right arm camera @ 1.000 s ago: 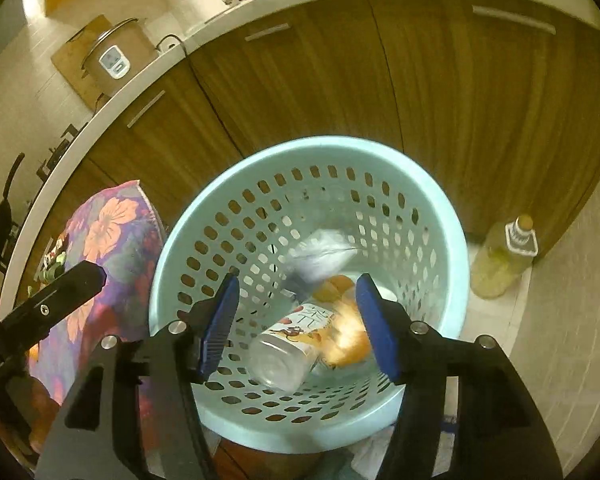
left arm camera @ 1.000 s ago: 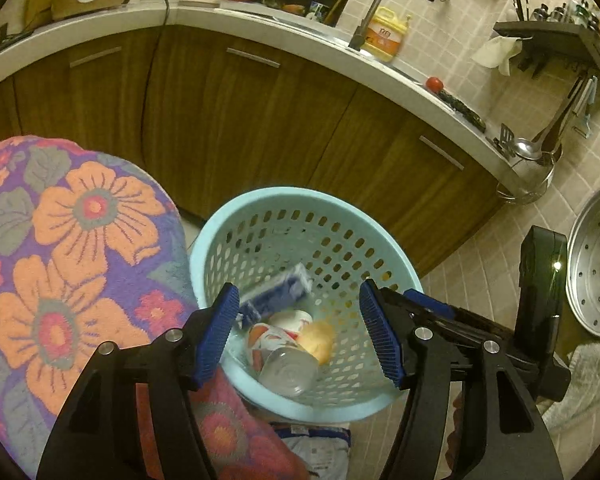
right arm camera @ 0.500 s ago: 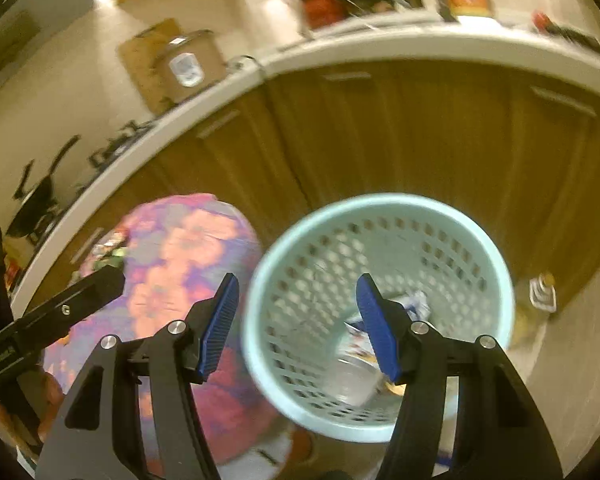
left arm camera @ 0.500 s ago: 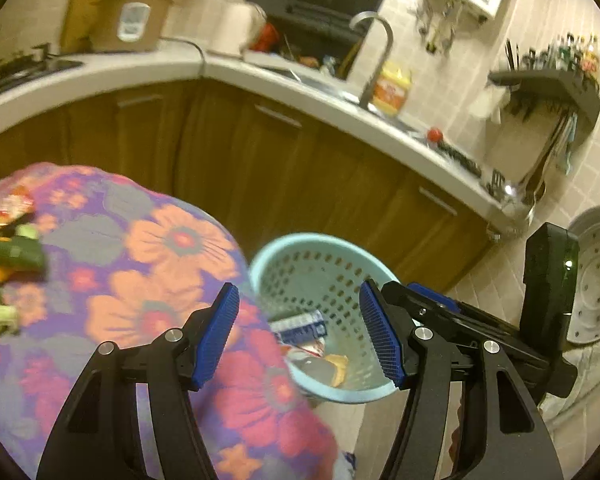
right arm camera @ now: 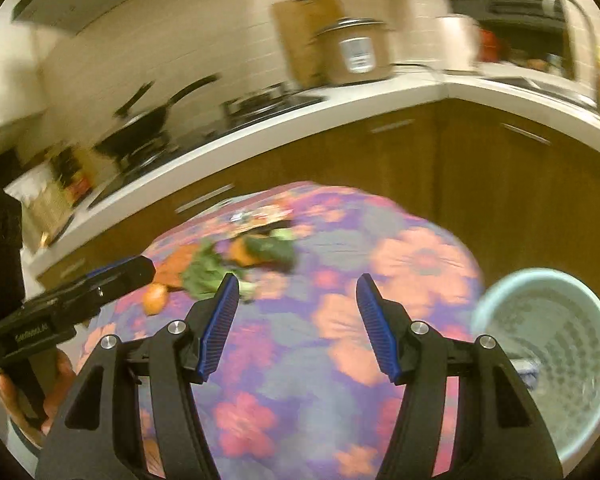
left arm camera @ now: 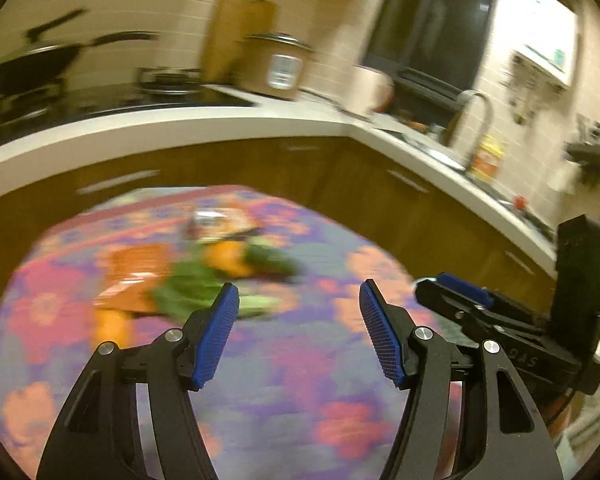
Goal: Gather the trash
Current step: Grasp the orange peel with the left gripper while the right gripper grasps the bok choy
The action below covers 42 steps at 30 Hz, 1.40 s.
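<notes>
My left gripper [left arm camera: 299, 332] is open and empty above a round table with a floral cloth [left arm camera: 284, 384]. My right gripper [right arm camera: 294, 326] is open and empty over the same cloth [right arm camera: 300, 392]. A blurred pile of trash lies at the far side: green leafy scraps [left arm camera: 188, 292], orange peel [left arm camera: 224, 258], an orange wrapper [left arm camera: 134, 276] and a shiny packet [left arm camera: 216, 220]. The right wrist view shows the scraps [right arm camera: 204, 274] and an orange piece [right arm camera: 155, 298]. The light blue perforated bin [right arm camera: 548, 364] stands at the right of the table, with trash inside.
A curved white counter [left arm camera: 180, 128] over wooden cabinets runs behind the table, with a wok [left arm camera: 32, 64], a rice cooker [left arm camera: 278, 66] and a sink tap [left arm camera: 476, 120]. The right gripper's body [left arm camera: 540, 328] shows at the left view's right edge.
Both grippers have swung up and left, away from the bin to the table top. The bin left the left view and moved to the right edge of the right view. The trash pile came into view.
</notes>
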Each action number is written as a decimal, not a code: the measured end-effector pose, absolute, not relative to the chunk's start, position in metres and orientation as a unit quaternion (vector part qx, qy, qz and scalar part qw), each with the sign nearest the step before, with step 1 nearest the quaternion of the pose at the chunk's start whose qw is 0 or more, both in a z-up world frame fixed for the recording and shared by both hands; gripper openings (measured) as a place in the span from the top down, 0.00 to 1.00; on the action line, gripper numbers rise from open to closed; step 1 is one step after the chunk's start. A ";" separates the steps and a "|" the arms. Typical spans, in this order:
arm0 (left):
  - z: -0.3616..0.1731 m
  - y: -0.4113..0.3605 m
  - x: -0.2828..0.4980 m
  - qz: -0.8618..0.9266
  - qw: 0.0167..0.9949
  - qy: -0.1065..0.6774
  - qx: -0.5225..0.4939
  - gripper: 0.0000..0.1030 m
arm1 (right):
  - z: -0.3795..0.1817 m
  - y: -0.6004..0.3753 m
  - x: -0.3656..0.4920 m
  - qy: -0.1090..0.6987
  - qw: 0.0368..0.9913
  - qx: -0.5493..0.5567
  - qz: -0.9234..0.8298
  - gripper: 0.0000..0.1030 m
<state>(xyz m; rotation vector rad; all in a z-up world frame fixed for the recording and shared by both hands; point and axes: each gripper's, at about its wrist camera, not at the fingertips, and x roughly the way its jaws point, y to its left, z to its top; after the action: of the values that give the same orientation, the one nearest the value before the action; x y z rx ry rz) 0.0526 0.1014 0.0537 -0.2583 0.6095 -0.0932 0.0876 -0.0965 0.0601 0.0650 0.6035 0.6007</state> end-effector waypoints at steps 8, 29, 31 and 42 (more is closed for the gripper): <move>0.023 0.193 0.050 0.061 0.930 0.340 -0.129 0.41 | 0.039 0.004 0.113 0.304 0.883 -0.065 0.352 0.44; -0.040 0.213 0.108 0.088 0.894 0.428 -0.103 0.42 | -0.018 0.074 0.163 0.398 0.829 -0.164 0.357 0.44; -0.040 0.211 0.107 0.095 0.895 0.427 -0.093 0.48 | -0.019 0.076 0.163 0.397 0.830 -0.169 0.354 0.44; -0.035 0.213 0.071 0.078 0.899 0.413 -0.121 0.82 | -0.008 0.064 0.145 0.381 0.838 -0.163 0.355 0.74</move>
<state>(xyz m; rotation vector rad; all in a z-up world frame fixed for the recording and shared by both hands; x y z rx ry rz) 0.0712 0.2130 -0.0347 -0.2514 0.8548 0.1609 0.1446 0.0639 -0.0083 -0.3457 0.8068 0.7505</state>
